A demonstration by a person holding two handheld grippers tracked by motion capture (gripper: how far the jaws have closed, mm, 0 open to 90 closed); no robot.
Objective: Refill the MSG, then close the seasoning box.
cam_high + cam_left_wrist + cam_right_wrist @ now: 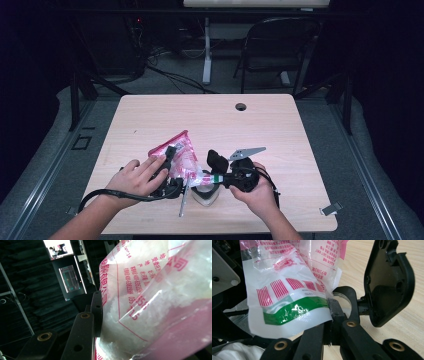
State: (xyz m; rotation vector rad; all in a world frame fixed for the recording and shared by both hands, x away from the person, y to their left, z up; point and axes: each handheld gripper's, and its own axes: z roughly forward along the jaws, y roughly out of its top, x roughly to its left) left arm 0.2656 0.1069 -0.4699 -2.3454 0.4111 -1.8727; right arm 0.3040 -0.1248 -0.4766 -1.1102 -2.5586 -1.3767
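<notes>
Bag: clear plastic pouch printed in pink and green [181, 156], part-filled with white granules, held tilted above the pale wooden table [280, 125], pink upper corner raised and pointing away from the person, green-banded lower end down towards the near edge.
Long axis: running from the left jaws down to the right jaws, slanting across the table's middle front.
Left gripper [169, 155]: black jaws pressed together on the pouch's upper part, film and granules bulging beside the jaw in the left gripper view [155, 302].
Right gripper [220, 178]: black jaws closed on the pouch's green-striped lower edge [294, 308], clamped film fanning out leftward from the jaw tips in the right gripper view.
Nearer hand: both already on the pouch; right hand [257, 192] holding the end that looks due to be opened or tipped, a judgement only.
Container below: small white and grey cup-like vessel [206, 195] on the table, just under the pouch's lower end, beside the right jaws; contents impossible to tell.
Beside it: thin silvery rod [183, 201], perhaps a spoon handle, lying on the table below the left jaws.
Beyond the jaws: black flap-like part [387, 282], identity unclear, standing over bare tabletop.
</notes>
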